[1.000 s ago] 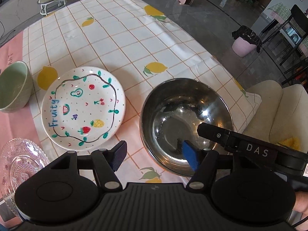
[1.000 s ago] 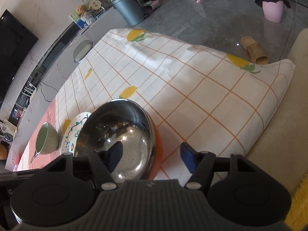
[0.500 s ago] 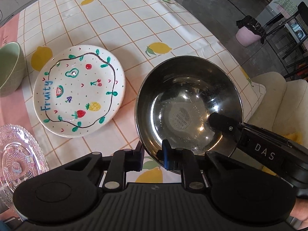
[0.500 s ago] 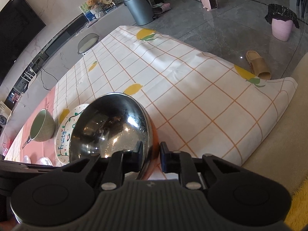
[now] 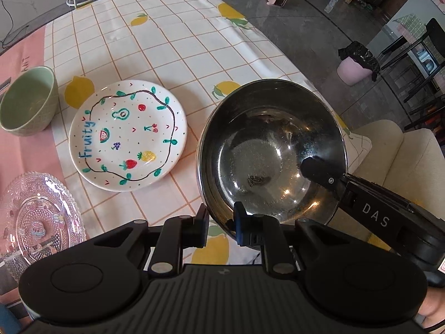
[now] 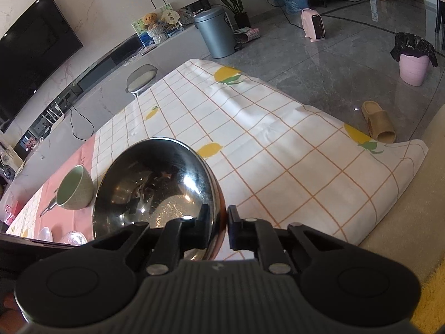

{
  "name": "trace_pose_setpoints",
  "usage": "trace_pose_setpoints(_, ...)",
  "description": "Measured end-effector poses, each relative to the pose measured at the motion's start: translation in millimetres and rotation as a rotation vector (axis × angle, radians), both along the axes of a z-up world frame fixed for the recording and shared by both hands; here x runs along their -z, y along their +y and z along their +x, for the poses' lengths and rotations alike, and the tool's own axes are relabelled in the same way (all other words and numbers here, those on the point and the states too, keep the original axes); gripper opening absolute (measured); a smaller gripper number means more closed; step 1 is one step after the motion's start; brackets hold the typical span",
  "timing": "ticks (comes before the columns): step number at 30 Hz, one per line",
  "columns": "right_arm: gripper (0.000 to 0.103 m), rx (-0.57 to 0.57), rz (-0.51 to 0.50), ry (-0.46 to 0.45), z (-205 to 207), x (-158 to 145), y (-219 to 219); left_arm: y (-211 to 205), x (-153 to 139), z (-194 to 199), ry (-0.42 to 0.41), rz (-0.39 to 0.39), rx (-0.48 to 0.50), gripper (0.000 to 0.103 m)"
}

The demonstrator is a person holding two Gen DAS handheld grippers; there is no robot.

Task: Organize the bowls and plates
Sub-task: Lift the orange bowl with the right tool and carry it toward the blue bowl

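We have the steel bowl pinched at its near rim by the left gripper, while the right gripper is closing on the rim's right side. We should lift both ends together and keep the bowl level. Left of the bowl lies the fruit-painted plate on a lemon-print tablecloth; beyond the bowl, a grey floor and a pink bin.

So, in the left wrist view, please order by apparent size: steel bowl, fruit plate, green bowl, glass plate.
1. steel bowl, nearest, perhaps flattered
2. fruit plate
3. glass plate, partly cut off, unsure against the fruit plate
4. green bowl
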State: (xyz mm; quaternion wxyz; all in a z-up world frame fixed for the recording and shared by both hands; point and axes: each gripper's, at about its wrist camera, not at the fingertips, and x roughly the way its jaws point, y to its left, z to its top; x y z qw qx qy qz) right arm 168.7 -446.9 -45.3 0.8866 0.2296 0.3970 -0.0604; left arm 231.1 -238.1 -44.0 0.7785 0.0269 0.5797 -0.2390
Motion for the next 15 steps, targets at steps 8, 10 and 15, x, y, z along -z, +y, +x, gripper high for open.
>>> trace_pose_setpoints(8,0.011,-0.032,0.044,-0.098,-11,-27,10,24,-31,-15,-0.042,-0.033,-0.038,0.020)
trace_pose_setpoints(10,0.011,-0.045,0.067,-0.121,-13,-33,13,31,-40,-21,-0.066,-0.031,-0.049,0.020)
trace_pose_setpoints(15,0.011,-0.093,0.104,-0.176,-19,-50,26,51,-61,-32,-0.093,-0.031,-0.076,0.020)
